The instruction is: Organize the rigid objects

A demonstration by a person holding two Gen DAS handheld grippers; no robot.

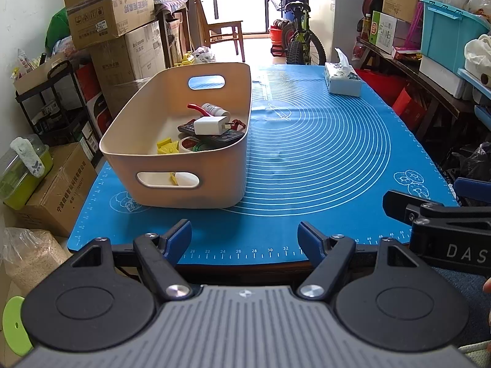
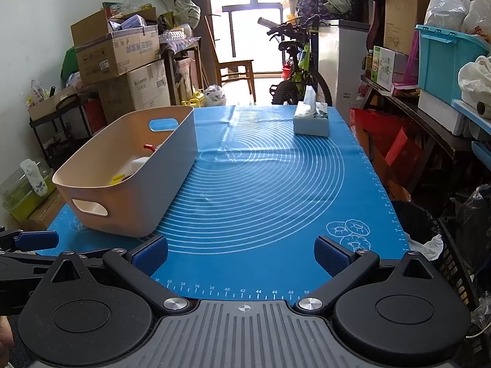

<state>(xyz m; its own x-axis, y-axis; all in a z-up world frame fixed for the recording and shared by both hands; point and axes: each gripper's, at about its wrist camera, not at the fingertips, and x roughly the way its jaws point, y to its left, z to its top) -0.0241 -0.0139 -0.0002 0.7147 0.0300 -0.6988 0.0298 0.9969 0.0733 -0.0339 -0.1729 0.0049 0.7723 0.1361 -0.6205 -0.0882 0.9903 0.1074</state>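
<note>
A beige plastic basket [image 1: 147,141] stands on the left of the blue mat [image 1: 322,159]; it also shows in the right wrist view [image 2: 172,181]. Inside lie a white charger [image 1: 211,124], a black remote [image 1: 214,136], a white bottle [image 1: 214,110], a red-handled tool [image 1: 198,109], a tape roll [image 1: 191,145] and a yellow piece [image 1: 167,147]. My left gripper [image 1: 244,239] is open and empty at the mat's near edge, short of the basket. My right gripper [image 2: 241,254] is open and empty over the mat's near edge, right of the basket.
A tissue box [image 1: 342,79] stands at the mat's far right, also in the right wrist view [image 2: 310,119]. Cardboard boxes [image 1: 107,12] stack left of the table. A bicycle [image 1: 299,36] stands beyond. Shelves with a teal bin [image 1: 448,30] line the right.
</note>
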